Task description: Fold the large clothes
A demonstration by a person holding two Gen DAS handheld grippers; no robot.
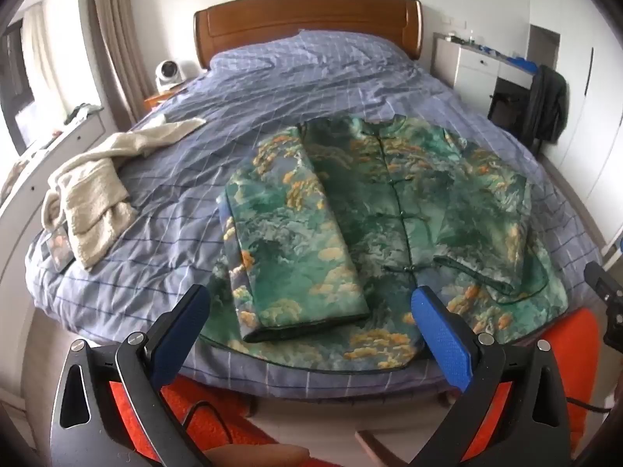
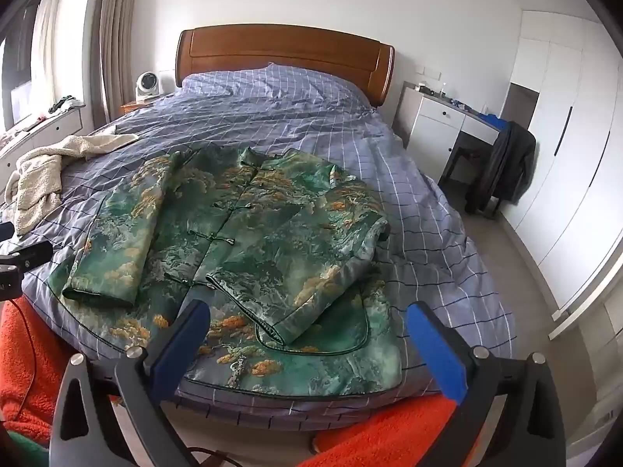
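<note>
A green jacket (image 1: 362,210) with orange cloud patterns and knot buttons lies front-up near the foot of the bed (image 1: 272,89). Both its sleeves are folded inward over the body. In the right wrist view the same jacket (image 2: 249,233) spreads across the near half of the bed (image 2: 428,210). My left gripper (image 1: 311,303) hangs open above the hem, nothing between its blue fingers. Over the jacket's right hem corner my right gripper (image 2: 307,319) is open and holds nothing. The right gripper's black body (image 1: 607,303) shows at the right edge of the left wrist view.
A cream fleece garment (image 1: 93,194) lies crumpled on the bed's left side. A wooden headboard (image 1: 307,19) stands at the far end. A white desk (image 2: 440,124) and a chair draped with a dark coat (image 2: 502,167) stand to the right. An orange fleece sleeve (image 2: 23,350) shows below.
</note>
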